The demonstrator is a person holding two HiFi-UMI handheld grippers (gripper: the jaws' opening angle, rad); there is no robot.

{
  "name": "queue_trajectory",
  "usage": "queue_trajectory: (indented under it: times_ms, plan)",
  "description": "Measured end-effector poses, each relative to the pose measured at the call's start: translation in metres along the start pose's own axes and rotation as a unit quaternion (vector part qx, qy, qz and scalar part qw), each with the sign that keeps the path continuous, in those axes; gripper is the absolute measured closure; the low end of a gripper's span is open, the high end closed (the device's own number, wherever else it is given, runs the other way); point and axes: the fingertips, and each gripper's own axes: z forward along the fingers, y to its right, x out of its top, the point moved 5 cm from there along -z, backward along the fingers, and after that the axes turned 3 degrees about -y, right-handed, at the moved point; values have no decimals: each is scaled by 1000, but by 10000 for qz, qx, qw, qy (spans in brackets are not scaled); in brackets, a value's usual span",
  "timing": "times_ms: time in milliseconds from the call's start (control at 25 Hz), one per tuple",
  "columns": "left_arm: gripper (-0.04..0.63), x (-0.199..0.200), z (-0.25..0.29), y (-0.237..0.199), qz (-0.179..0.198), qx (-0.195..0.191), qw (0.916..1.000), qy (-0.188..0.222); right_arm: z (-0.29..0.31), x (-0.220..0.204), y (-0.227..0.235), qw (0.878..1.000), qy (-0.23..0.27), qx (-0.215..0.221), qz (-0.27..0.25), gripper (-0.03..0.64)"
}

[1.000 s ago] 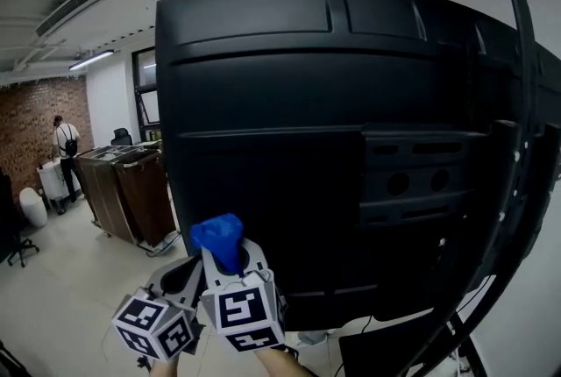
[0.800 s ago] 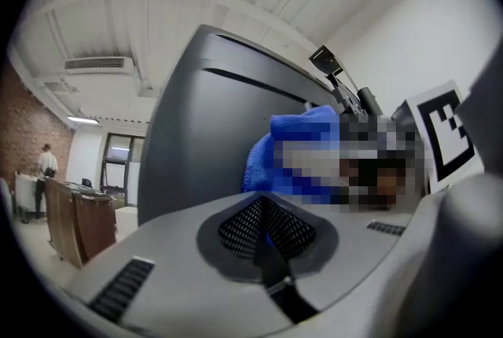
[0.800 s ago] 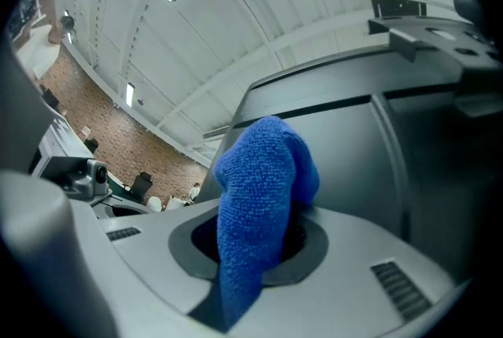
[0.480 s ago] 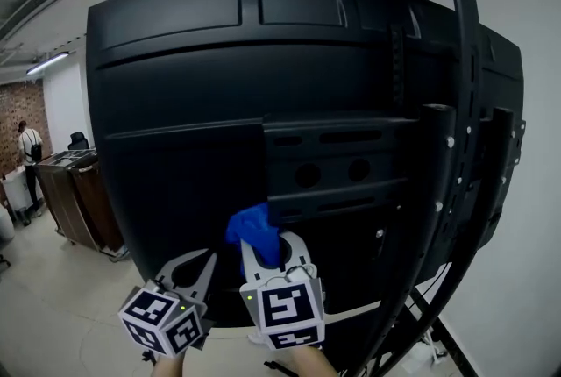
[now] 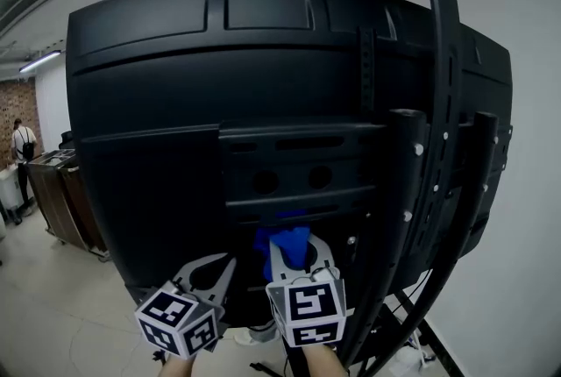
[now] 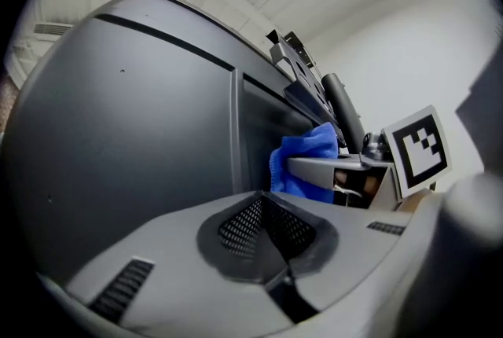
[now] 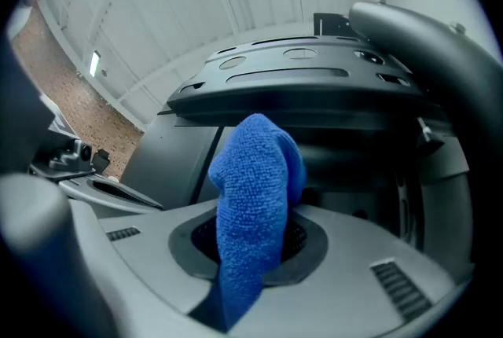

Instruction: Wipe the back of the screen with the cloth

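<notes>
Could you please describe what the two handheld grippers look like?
The left gripper and the right gripper both have light grey plastic bodies. Each has two tapering jaws lined with dark, mesh-textured pads. Each carries a white cube printed with black square markers.

Blue cloth point(image 5: 282, 242) in the right tool point(image 5: 294, 254), against the black screen back point(image 5: 158, 112); left tool point(image 5: 213, 272) just beside.
</notes>
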Motion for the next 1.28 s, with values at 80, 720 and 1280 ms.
queue_trajectory:
  times_ms: [80, 720, 1280]
  plan:
    - [589, -2, 0, -1, -35, 20, 10000, -7, -1, 0, -2, 10000, 14, 44, -80, 566]
    - [589, -27, -119, -110, -147, 1459, 9892, -43, 29, 21, -201, 9770, 550, 2051, 210, 566]
    - [589, -83, -216, -179, -393, 2580, 9641, -496, 73, -32, -339, 9518, 198, 3039, 362, 568]
